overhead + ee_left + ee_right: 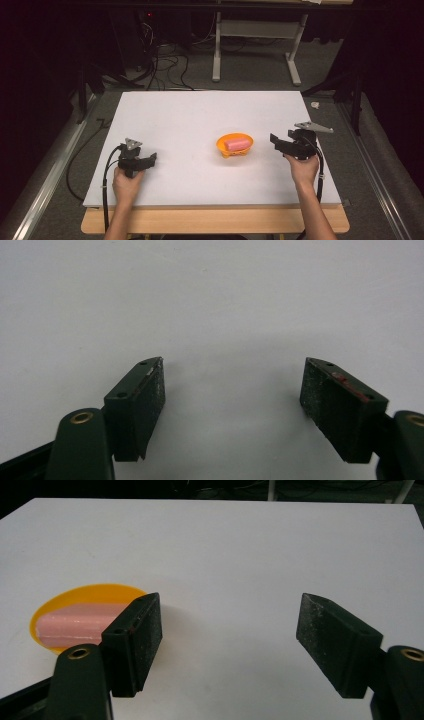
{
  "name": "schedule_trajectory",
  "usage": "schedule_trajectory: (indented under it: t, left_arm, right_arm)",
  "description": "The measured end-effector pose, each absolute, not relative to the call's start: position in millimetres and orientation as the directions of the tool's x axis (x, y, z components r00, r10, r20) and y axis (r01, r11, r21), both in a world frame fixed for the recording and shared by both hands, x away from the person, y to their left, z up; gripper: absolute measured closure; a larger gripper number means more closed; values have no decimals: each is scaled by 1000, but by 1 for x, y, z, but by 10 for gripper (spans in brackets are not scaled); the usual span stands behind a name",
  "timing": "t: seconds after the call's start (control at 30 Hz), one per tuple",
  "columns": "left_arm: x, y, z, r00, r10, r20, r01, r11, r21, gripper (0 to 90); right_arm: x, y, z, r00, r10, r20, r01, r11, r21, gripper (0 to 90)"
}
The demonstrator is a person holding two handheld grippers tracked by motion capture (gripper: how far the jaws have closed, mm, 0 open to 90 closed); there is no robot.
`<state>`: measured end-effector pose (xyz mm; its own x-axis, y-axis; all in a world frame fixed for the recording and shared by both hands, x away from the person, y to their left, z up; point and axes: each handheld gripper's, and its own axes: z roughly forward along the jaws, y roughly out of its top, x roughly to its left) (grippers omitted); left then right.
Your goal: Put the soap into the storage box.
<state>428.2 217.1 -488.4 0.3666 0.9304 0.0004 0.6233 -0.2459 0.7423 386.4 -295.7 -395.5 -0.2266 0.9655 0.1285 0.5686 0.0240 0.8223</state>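
- Black jaws of the right gripper (230,630) stand well apart, with nothing between them but bare white table (200,115).
- From the high view, this right gripper (276,141) hangs just beside the orange bowl (220,144), on its right side, and does not touch it.
- Inside the bowl lies a pink block (237,144), flat and on its side; in the right gripper view the pink block (75,625) is partly behind one jaw.
- The left gripper (150,159) is far from the bowl, near the front left part of the table. Its jaws are also apart and empty, and the left gripper (232,400) looks down on plain white surface.
- My judgement: if the work is to put the block in the bowl, it seems finished, since the block is resting there and both grippers are free.
- If the block or the bowl must be taken away, nothing is gripped yet, and the right gripper must first close on it.
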Motion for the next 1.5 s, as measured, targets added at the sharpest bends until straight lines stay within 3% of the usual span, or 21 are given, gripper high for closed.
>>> schedule_trajectory:
  t: [0.87, 1.5]
  left_arm:
    - [428, 217, -488, 366, 931, -1, 624, -244, 743, 265]
    - [428, 217, -488, 366, 931, -1, 624, -245, 742, 265]
  right_arm:
    - [381, -317, -421, -165, 981, 103, 599, 17, 801, 269]
    - [385, -323, -456, -118, 993, 14, 659, 67, 749, 265]
